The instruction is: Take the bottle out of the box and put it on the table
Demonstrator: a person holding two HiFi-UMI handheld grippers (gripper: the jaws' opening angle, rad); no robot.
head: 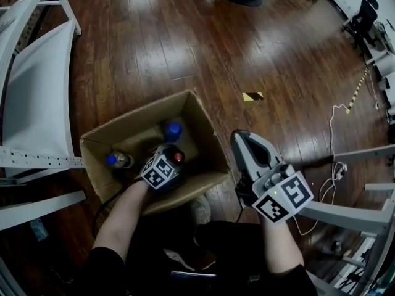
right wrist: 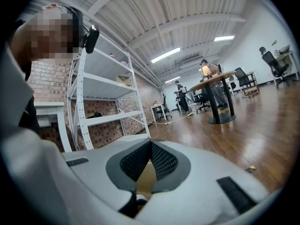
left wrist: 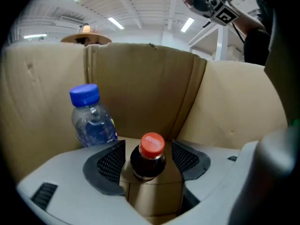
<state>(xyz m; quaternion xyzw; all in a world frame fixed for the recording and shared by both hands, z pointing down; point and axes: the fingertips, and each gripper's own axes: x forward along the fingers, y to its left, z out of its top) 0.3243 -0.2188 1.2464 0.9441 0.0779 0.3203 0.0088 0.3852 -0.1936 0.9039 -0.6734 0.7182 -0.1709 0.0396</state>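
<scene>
An open cardboard box (head: 148, 113) stands on the wood floor. In it are a dark bottle with a red cap (head: 178, 157) and two clear bottles with blue caps (head: 172, 129) (head: 117, 160). My left gripper (head: 173, 155) reaches down into the box. In the left gripper view it (left wrist: 148, 161) stands open, with the red-capped bottle (left wrist: 149, 156) upright between the pads and a gap on each side. A blue-capped bottle (left wrist: 91, 118) stands behind on the left. My right gripper (head: 239, 135) hangs just outside the box's right wall, shut and empty (right wrist: 150, 146).
White shelving (head: 37, 103) runs along the left. White table legs (head: 345, 211) and a cable (head: 336, 165) are on the right. A scrap of yellow-black tape (head: 252, 96) lies on the floor beyond the box. A round table (right wrist: 218, 93) stands farther off.
</scene>
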